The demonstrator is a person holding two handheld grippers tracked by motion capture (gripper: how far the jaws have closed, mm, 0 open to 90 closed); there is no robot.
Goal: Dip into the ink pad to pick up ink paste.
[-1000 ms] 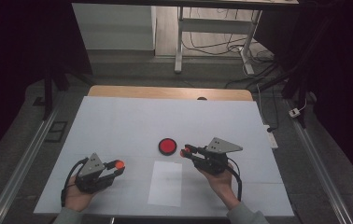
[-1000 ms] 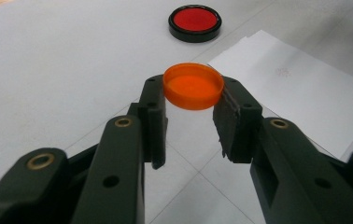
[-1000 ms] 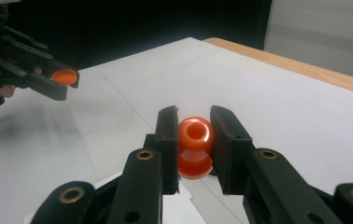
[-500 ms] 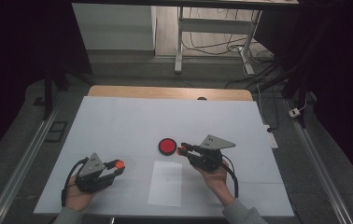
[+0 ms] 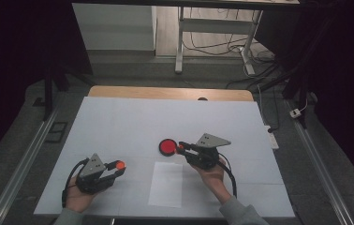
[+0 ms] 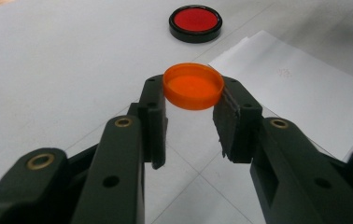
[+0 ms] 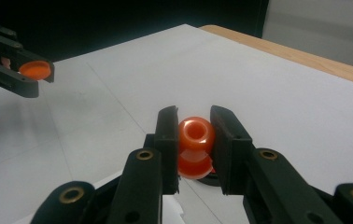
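- Here the left tongs (image 6: 191, 109) clamp an orange cap (image 6: 194, 86) by its rim, held level above the bench (image 5: 119, 122).
- The right tongs (image 7: 194, 140) pinch a small orange stamp (image 7: 195, 147) just over the round red ink pad (image 5: 167, 147).
- Next, probably pressing the stamp onto the white paper (image 5: 166, 183); it needs lowering squarely.
- The stamp looks glossy and rounded, with a hollow top.

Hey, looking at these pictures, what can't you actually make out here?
- Orange knob-like piece in the right tongs: its lower part is hidden by the jaws in the right gripper view, and it is too small in the high view.
- Red pad in the black dish: covered by the right tongs there.
- Faint mark on the paper sheet: too small to read in the left gripper view.
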